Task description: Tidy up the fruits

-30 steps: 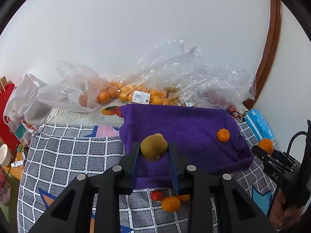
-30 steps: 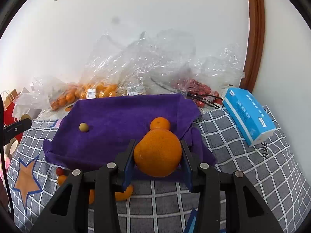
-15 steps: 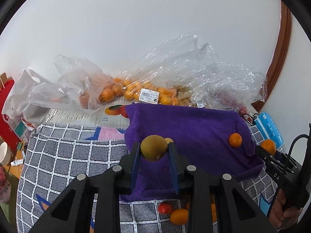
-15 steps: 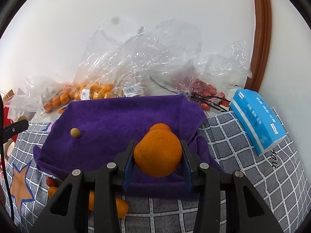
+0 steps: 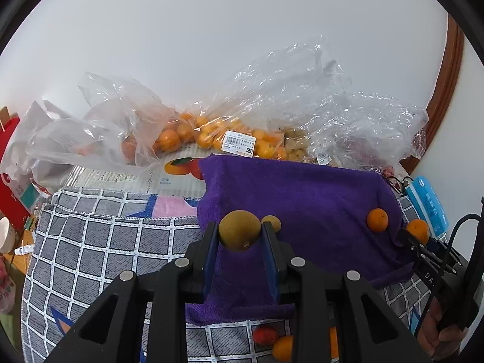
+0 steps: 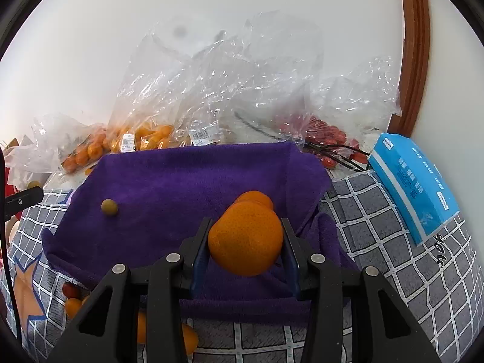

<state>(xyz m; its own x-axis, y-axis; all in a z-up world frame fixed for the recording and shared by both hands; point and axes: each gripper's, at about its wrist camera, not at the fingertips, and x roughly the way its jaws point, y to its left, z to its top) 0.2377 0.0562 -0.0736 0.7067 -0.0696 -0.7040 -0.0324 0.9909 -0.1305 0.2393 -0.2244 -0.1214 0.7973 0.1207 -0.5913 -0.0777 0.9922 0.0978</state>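
Note:
My left gripper [image 5: 239, 233] is shut on a round olive-brown fruit [image 5: 239, 230], held over the near left part of the purple towel [image 5: 302, 193]. A smaller olive-brown fruit [image 5: 272, 222] lies on the towel just behind it, also seen in the right wrist view [image 6: 109, 207]. My right gripper [image 6: 245, 239] is shut on a large mandarin [image 6: 245, 239] over the towel's [image 6: 181, 187] near right part. A second mandarin [image 6: 254, 198] lies on the towel right behind it, also in the left wrist view [image 5: 377, 220].
Clear plastic bags of mandarins [image 5: 211, 133] and red fruits [image 6: 326, 139] line the wall behind the towel. A blue tissue pack [image 6: 414, 187] lies at the right. Loose small oranges and a red fruit [image 5: 264, 335] lie on the checked cloth [image 5: 90, 242] before the towel.
Both grippers have moved forward over the purple towel with their fruits still held. The loose fruits on the towel now lie closer to the fingertips.

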